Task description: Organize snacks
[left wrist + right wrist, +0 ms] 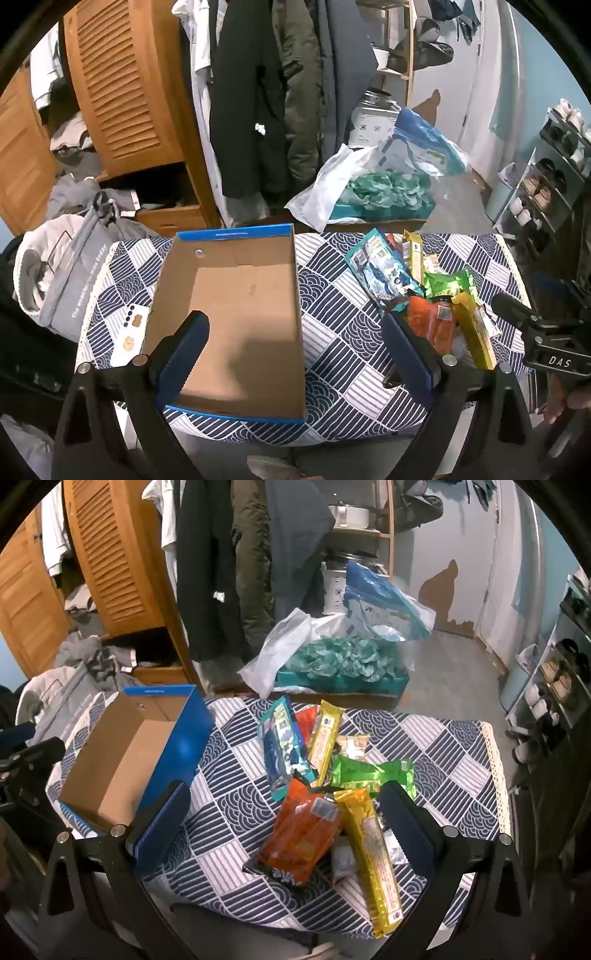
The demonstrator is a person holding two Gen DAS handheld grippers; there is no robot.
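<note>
Room: cluttered bedroom, coats hanging behind, louvred wooden wardrobe to the left.
Surface: table (454, 775) under a navy-and-white patterned cloth.
Box: blue cardboard box (229, 314), open and with nothing in it, on the left half of the table.
Snacks: loose pile on the right half; orange packet (301, 834) nearest, yellow bar (373, 853) just beside it, its long axis running away from the camera; green packet (369, 773) and blue packet (282, 751) farther back.
Left gripper (295, 354): jaws spread wide, holding nothing, hanging over the box's near end.
Right gripper (284, 834): jaws spread wide, nothing gripped, straddling the orange packet.
Key relation: the pile lies straight ahead of the right gripper, the box to its left; the right hand is nearer the snacks.
</note>
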